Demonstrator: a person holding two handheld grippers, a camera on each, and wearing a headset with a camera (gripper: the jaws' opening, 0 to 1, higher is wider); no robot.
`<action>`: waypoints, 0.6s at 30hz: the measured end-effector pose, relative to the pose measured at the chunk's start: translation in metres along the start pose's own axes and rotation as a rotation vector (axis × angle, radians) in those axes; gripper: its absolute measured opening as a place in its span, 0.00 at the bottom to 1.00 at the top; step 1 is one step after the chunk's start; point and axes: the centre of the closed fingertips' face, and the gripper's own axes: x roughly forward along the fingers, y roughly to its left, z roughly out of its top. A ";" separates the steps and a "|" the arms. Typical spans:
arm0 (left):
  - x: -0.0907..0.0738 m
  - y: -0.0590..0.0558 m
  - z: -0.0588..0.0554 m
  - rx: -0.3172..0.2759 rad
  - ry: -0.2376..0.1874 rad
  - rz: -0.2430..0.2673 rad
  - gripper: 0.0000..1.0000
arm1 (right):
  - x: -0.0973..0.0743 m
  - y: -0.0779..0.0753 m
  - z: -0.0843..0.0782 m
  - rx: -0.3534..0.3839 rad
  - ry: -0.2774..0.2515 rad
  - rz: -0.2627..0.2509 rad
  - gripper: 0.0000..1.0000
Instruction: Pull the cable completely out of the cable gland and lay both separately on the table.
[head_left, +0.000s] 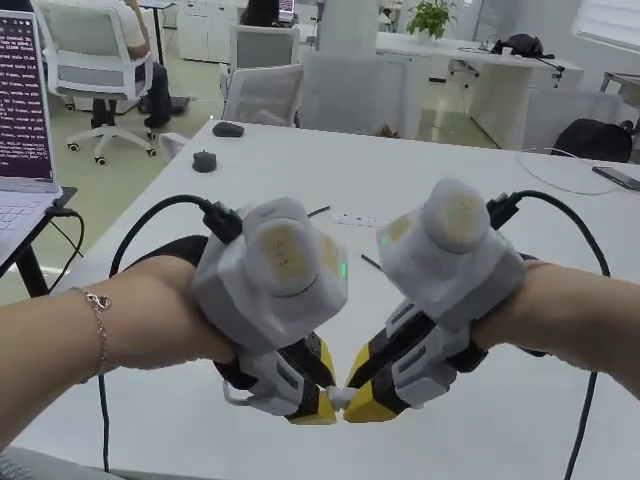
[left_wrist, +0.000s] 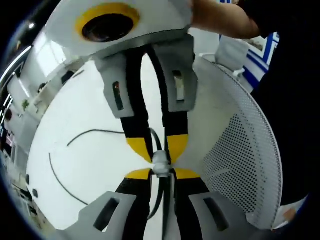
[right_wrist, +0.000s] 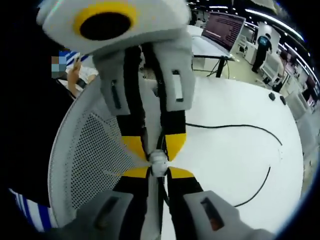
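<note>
Over the near edge of the white table (head_left: 420, 170), my two grippers meet tip to tip. A small white cable gland (head_left: 338, 398) sits between their yellow fingertips. In the left gripper view my left gripper (left_wrist: 162, 173) is shut on the near end of the gland (left_wrist: 161, 164), and the right gripper's jaws pinch its far end from above. The right gripper view mirrors this: my right gripper (right_wrist: 159, 173) is shut at the gland (right_wrist: 159, 162). The thin black cable (left_wrist: 158, 202) runs back between each gripper's jaws. More of the cable (right_wrist: 230, 126) lies curved on the table.
A white mesh chair back (left_wrist: 240, 150) stands just under the grippers at the table's near edge. On the table's far side lie two mice (head_left: 204, 160), a small paper strip (head_left: 358, 219) and a phone (head_left: 615, 177). A laptop (head_left: 20, 100) sits on a stand at the left.
</note>
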 end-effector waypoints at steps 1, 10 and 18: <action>0.000 -0.002 0.000 -0.030 -0.008 -0.017 0.17 | 0.000 0.001 0.000 -0.025 0.006 -0.012 0.12; 0.001 -0.003 0.002 -0.189 -0.066 -0.075 0.17 | -0.001 0.002 -0.003 -0.064 -0.013 -0.123 0.14; -0.003 0.006 0.010 -0.039 -0.059 0.095 0.17 | -0.016 -0.009 -0.020 0.028 -0.009 -0.240 0.22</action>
